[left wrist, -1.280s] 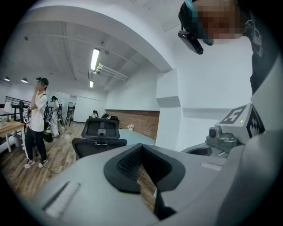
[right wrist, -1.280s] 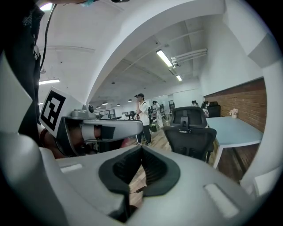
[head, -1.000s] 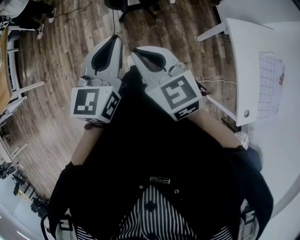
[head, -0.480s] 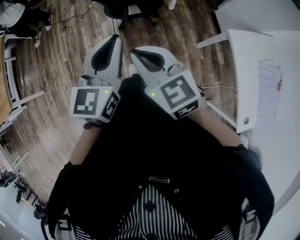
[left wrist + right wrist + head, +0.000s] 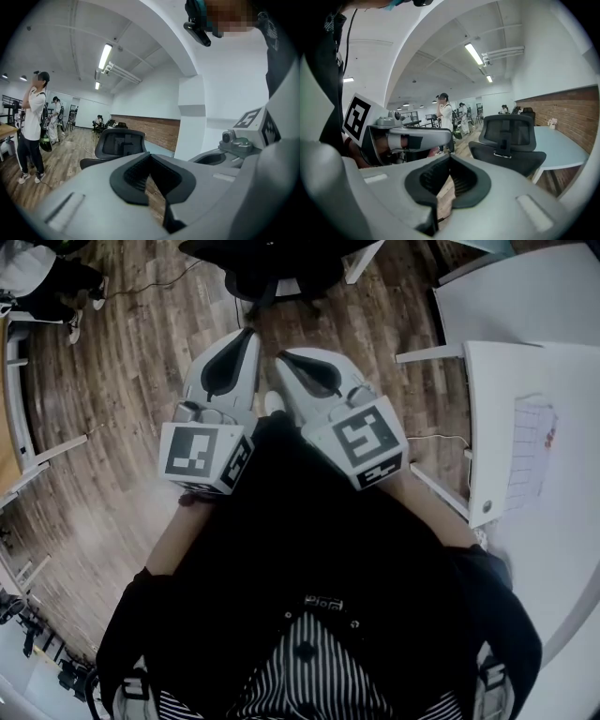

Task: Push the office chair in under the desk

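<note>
Head view: left tongs [image 5: 249,334], right tongs [image 5: 280,356] closed, empty; black office chair [image 5: 281,261], plank floor [image 5: 122,381].

Wood-plank floor [image 5: 131,371], matt office chair [image 5: 508,136]

You're standing on a dark wood-plank floor [image 5: 122,381], a low brick wall [image 5: 576,117] ahead, strip lights [image 5: 474,54] on the white ceiling [image 5: 440,42] above it, and what may be racks [image 5: 411,116] far left of it.

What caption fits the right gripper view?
Shut, empty right gripper pointing toward a black office chair beside a pale desk.
</note>
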`<state>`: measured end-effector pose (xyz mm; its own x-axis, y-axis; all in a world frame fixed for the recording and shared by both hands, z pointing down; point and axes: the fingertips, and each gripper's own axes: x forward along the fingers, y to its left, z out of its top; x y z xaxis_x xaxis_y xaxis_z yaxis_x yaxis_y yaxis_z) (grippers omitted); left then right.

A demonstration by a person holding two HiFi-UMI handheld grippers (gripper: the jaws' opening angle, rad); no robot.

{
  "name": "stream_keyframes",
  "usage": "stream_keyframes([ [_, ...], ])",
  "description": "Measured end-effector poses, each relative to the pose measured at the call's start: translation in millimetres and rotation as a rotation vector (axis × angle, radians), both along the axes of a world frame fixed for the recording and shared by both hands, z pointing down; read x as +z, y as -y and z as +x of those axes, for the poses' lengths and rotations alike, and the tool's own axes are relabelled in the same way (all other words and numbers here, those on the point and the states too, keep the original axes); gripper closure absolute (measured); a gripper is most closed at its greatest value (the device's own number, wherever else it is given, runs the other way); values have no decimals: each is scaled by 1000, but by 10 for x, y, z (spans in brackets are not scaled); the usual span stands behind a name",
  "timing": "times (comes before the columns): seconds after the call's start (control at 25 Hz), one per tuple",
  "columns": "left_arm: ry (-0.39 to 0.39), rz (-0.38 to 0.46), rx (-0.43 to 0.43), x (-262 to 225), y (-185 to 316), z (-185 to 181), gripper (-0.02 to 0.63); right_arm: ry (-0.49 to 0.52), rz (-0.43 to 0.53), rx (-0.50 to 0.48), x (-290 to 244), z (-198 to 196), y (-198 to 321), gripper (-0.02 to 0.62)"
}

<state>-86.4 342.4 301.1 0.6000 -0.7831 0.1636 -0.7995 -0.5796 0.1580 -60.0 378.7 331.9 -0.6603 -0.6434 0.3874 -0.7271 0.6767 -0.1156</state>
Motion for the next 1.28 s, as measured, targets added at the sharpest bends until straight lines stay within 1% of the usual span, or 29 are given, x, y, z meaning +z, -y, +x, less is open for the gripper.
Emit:
stream_keyframes([
  [0.12,-13,-15,9,64,190,-208,607,-11,-2,6,23,-199,240,594],
  [0.32,-43,-54,11,242,474,-551,607,-25,-39,10,158,-538,531,594],
  [0.44,-53,-58,13,260,639,-662,607,-33,-40,12,173,-646,711,594],
  [0.56,-46,-54,23,248,754,-724,607,-30,-25,14,125,-715,874,594],
  [0.72,-42,-48,31,234,981,-714,606,-28,-12,22,107,-715,1090,594],
  [0.88,-18,-43,34,210,1217,-642,607,-21,-6,35,103,-635,1340,594],
  [1.04,-4,-45,35,202,1542,-510,607,-9,6,48,63,-466,1681,594],
  [1.28,10,-13,42,67,2085,-201,606,-1,28,37,-77,-170,2253,594],
])
